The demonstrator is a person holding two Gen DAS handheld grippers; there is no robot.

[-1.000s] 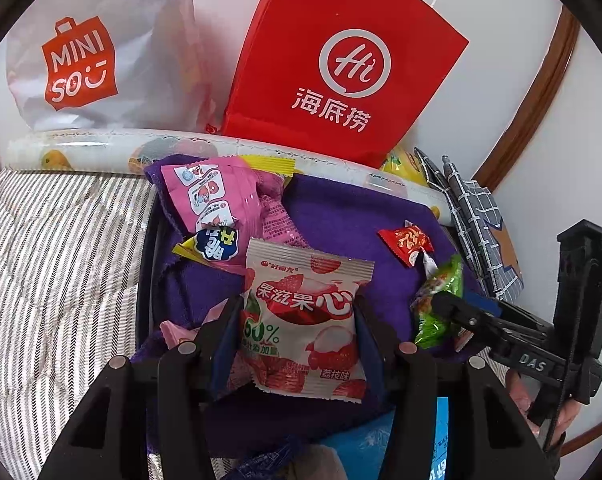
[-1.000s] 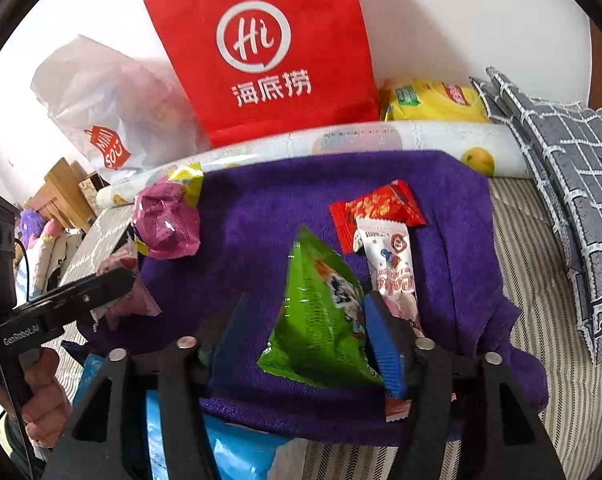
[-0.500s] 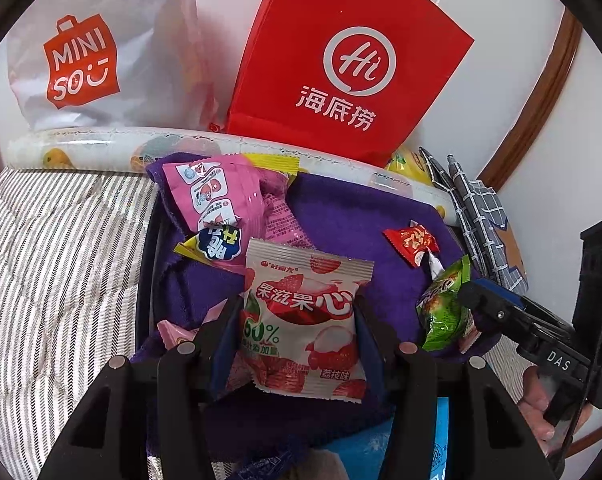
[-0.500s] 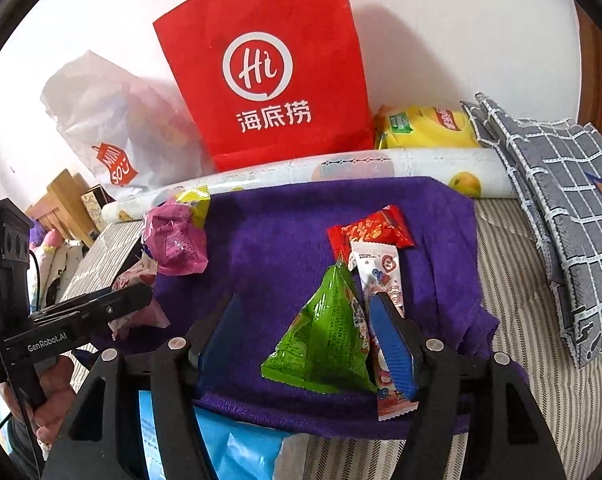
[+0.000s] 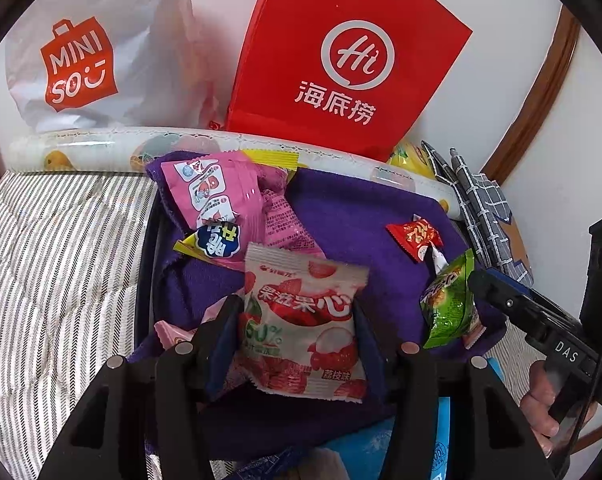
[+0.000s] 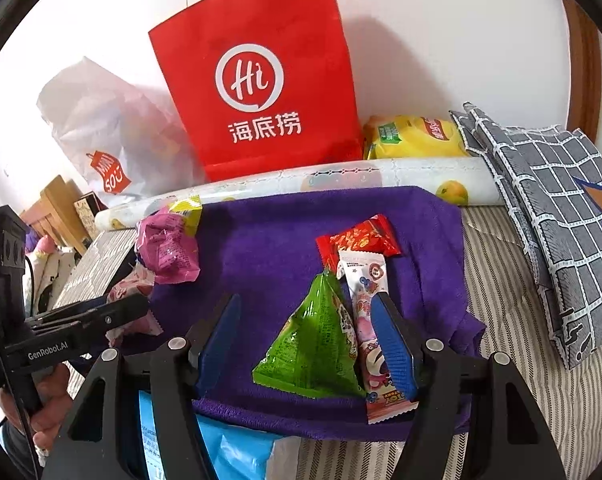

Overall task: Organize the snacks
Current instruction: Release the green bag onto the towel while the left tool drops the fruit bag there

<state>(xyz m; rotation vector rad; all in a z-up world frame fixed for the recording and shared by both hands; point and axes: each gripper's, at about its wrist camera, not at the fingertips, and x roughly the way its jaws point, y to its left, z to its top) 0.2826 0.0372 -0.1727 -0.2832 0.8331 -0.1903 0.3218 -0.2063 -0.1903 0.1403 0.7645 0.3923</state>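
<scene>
My left gripper (image 5: 297, 308) is shut on a pink-and-white lychee jelly packet (image 5: 301, 320), held above the purple towel (image 5: 353, 216). My right gripper (image 6: 305, 308) is open, its fingers on either side of a green triangular snack packet (image 6: 313, 344) and a white cartoon-print candy stick (image 6: 369, 304) lying on the towel (image 6: 261, 240). A red packet (image 6: 357, 238) lies just beyond them. A pink packet (image 5: 209, 192) and a yellow packet with a blue label (image 5: 217, 240) sit at the towel's far left. The right gripper also shows in the left wrist view (image 5: 485, 284).
A red paper bag (image 6: 257, 76) and a white plastic bag (image 5: 81, 52) stand against the wall behind a rolled printed sheet (image 6: 341, 180). A yellow chips bag (image 6: 413, 136) and grey checked cloth (image 6: 549, 208) lie at the right. A blue packet (image 6: 229, 452) lies under the towel's near edge.
The right gripper has pulled back and risen a little, with the green packet still between its open fingers. The left gripper keeps hold of the lychee packet and has barely moved.
</scene>
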